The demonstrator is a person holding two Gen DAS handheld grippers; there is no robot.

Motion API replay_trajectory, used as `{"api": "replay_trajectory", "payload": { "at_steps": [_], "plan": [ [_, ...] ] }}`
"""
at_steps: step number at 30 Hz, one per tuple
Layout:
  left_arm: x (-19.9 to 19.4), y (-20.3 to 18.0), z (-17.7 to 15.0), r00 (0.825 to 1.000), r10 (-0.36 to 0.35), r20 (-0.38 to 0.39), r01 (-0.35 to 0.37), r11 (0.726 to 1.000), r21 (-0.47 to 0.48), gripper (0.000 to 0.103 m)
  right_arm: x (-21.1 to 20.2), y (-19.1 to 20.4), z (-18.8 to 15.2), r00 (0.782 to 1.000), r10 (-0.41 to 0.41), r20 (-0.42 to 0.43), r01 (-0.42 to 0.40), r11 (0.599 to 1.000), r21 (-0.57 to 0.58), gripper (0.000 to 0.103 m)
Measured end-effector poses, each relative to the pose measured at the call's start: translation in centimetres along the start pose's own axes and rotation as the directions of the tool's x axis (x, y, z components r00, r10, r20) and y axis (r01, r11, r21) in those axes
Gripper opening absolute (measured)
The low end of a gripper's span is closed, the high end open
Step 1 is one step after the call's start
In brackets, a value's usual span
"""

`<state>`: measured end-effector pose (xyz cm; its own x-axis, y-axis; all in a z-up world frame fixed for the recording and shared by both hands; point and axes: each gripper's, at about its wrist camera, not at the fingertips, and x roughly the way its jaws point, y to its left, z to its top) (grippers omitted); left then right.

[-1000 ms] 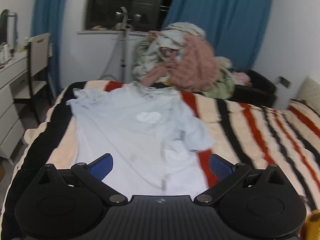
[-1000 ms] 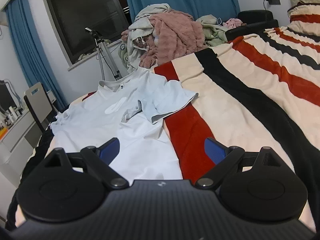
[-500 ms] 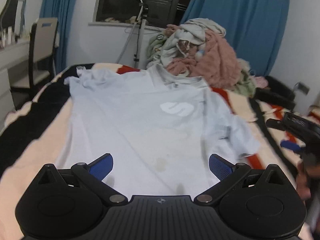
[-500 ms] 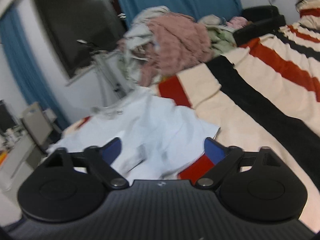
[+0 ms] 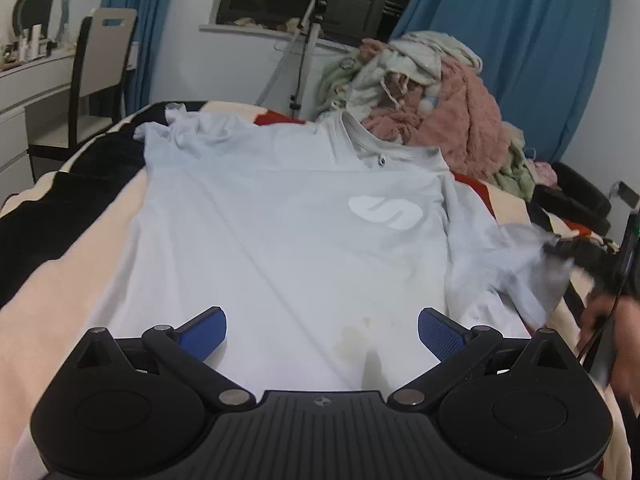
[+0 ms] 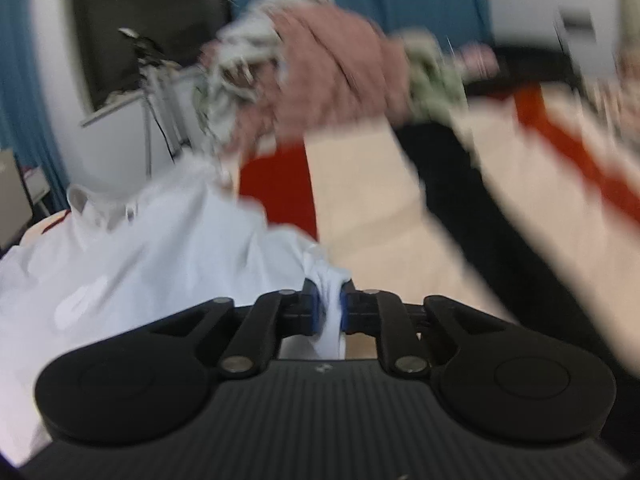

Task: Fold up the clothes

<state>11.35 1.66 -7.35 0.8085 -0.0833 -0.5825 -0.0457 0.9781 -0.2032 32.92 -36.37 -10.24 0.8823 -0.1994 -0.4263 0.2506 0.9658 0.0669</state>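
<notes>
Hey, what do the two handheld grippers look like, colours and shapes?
Both match: the left gripper and right gripper have ribbed matte-black bodies, two round black discs, black linkage arms with silver pivot pins, blue textured finger pads, and a small centre logo.

Left wrist: low over the shirt's [image 5: 280, 216] hem, facing the collar.
Right wrist: close at its sleeve, blurred.
Shared: shirt, clothes pile [image 6: 320, 64].

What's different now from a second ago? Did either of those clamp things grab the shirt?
Yes. The right gripper moved in and shut its jaws on the sleeve of the pale T-shirt, bunching it. The left gripper moved closer over the shirt, jaws open as before. The clothes pile stayed put.
</notes>
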Motion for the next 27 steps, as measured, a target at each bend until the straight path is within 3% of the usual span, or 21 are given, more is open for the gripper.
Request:
{"api": "replay_trajectory", "payload": {
  "at_steps": [6,8,11,14,16,17,18,23,27],
  "plan": [
    [0.7,-0.9,0.0,1.0,0.024,0.013,-0.024,1.0,0.007,0.103,3.8,-0.4,4.3,0.995,-0.067,0.076,0.08,0.982,-0.172,0.012],
    [1.4,-1.4,-0.1,1.0,0.024,0.006,-0.024,0.999,0.025,0.103,6.4,-1.0,5.0,0.992,-0.116,0.057,0.126,0.97,-0.206,0.012],
    [2.4,-1.9,-0.5,1.0,0.03,0.001,-0.03,0.998,0.055,0.103,10.4,-1.5,4.3,0.988,-0.157,-0.007,0.151,0.958,-0.245,0.012],
    [3.7,-2.2,-0.7,0.999,0.037,-0.02,-0.035,0.997,0.072,0.103,12.8,-1.6,2.6,0.992,-0.122,-0.027,0.112,0.964,-0.242,0.017],
    [4.5,-2.2,-0.8,0.999,0.038,-0.034,-0.035,0.997,0.075,0.103,13.4,-1.7,1.8,0.994,-0.103,-0.036,0.093,0.975,-0.203,0.041],
    [4.8,-2.3,-0.8,0.998,0.038,-0.04,-0.035,0.996,0.077,0.103,13.4,-1.8,1.5,0.995,-0.095,-0.04,0.086,0.98,-0.181,0.072],
    [5.2,-2.3,-0.8,0.998,0.039,-0.047,-0.035,0.996,0.078,0.103,13.2,-1.9,1.2,0.995,-0.088,-0.043,0.08,0.984,-0.16,0.09],
    [5.7,-2.5,-1.0,0.998,0.035,-0.056,-0.029,0.995,0.091,0.103,8.8,-2.0,1.1,0.999,0.015,-0.034,-0.018,0.995,-0.102,0.088],
    [4.5,-3.0,-1.2,0.999,0.029,-0.031,-0.025,0.993,0.118,0.103,1.9,-1.4,1.0,0.998,0.063,-0.007,-0.063,0.993,-0.099,0.088]
  ]
}}
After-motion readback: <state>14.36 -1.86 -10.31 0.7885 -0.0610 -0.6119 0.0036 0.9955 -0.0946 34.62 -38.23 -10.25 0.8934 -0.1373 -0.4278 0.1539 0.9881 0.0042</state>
